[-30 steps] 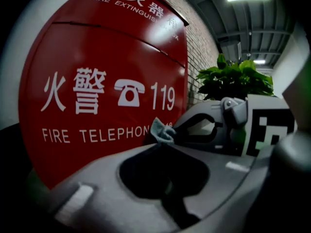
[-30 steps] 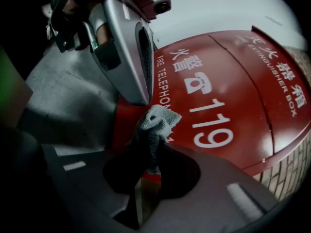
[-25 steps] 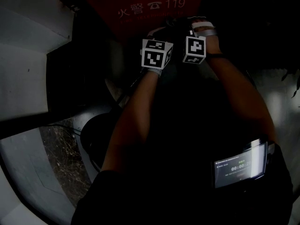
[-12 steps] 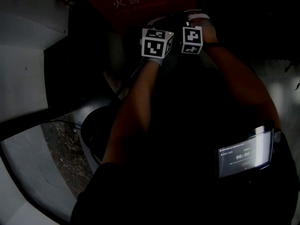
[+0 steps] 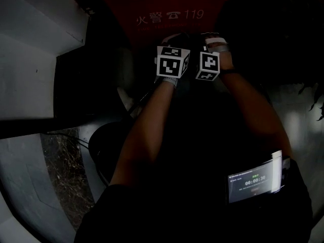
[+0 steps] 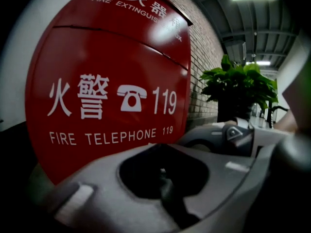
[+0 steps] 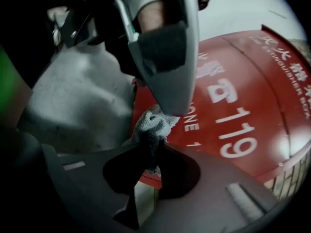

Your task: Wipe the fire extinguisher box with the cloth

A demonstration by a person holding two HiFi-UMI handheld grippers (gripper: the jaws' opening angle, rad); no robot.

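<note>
Right claw (image 7: 148,147) pinches a grey cloth (image 7: 153,126) (bunched) by the red fire extinguisher box (image 7: 248,106). Left claw (image 6: 165,191) is pressed together, empty; brick wall (image 6: 201,47) beside.

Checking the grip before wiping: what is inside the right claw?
A crumpled grey cloth, pinched in the shut right claw; the red fire extinguisher box lies beyond. How much cloth sits deeper is covered by the claw.
</note>
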